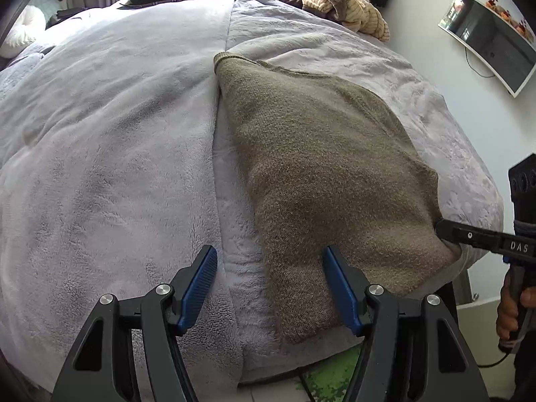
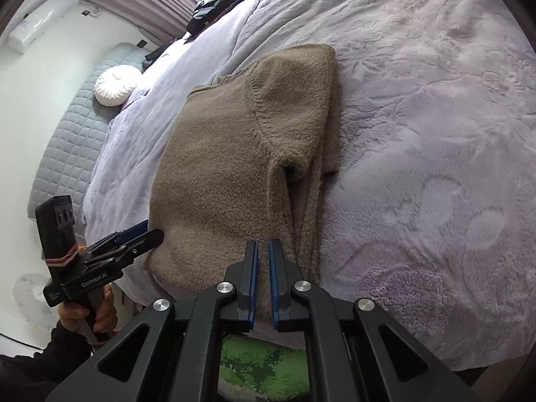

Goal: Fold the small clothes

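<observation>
A brown knitted sweater (image 1: 321, 167) lies partly folded on the lilac bedspread (image 1: 100, 167), near the bed's front edge. My left gripper (image 1: 269, 264) is open, its jaws wide apart over the sweater's near left edge. My right gripper (image 2: 263, 258) is nearly shut, its blue pads a narrow gap apart on the sweater's near hem (image 2: 217, 184); whether cloth is pinched between them I cannot tell. In the left wrist view the right gripper's black finger (image 1: 469, 234) touches the sweater's right edge. The left gripper (image 2: 140, 234) shows at the sweater's left corner in the right wrist view.
A heap of striped and dark clothes (image 1: 348, 3) lies at the far end of the bed. A monitor (image 1: 489, 37) hangs on the right wall. A white round cushion (image 2: 115, 85) sits by the grey headboard (image 2: 67, 140). A green mat (image 2: 261, 365) lies on the floor below the bed edge.
</observation>
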`<state>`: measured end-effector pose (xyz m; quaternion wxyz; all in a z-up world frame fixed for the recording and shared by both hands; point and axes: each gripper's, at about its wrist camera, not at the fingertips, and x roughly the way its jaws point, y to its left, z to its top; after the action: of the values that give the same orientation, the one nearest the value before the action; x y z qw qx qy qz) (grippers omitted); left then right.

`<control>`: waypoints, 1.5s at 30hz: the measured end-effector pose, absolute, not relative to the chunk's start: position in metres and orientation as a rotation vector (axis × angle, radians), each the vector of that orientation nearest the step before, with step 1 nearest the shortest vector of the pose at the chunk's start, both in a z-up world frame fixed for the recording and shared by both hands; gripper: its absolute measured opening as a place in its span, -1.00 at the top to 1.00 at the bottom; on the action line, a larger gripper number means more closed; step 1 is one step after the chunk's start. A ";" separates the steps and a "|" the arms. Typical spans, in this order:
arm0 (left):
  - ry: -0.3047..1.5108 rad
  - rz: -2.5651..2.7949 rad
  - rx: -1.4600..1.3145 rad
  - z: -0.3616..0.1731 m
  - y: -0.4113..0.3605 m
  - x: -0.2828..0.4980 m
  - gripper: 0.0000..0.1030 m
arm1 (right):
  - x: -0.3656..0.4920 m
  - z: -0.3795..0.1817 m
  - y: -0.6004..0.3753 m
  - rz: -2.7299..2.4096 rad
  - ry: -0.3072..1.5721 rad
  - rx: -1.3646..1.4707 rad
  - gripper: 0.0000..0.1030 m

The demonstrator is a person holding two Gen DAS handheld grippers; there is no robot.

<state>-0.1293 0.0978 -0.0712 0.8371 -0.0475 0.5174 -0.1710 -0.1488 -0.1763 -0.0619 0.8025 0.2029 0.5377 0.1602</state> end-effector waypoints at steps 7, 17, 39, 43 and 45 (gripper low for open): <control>1.088 -0.339 -0.098 -0.066 0.104 -0.137 -0.30 | -0.164 -0.045 -0.180 0.281 1.121 0.430 0.89; 1.056 -0.242 -0.032 -0.045 0.099 -0.140 -0.30 | -0.165 -0.026 -0.194 0.157 1.092 0.451 0.75; 1.038 -0.074 -0.033 -0.031 0.088 -0.118 -1.00 | -0.129 0.003 -0.114 -0.014 1.086 0.108 -1.00; 1.035 -0.051 -0.024 -0.034 0.090 -0.117 -1.00 | -0.129 0.003 -0.112 -0.037 1.084 0.091 -1.00; 1.033 -0.037 -0.018 -0.035 0.091 -0.117 -1.00 | -0.129 0.003 -0.112 -0.048 1.086 0.086 -1.00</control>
<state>-0.1172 0.0907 -0.0351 0.8694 -0.0085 0.4937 -0.0176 -0.1286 -0.1123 0.0028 0.8549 0.0411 0.5166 -0.0226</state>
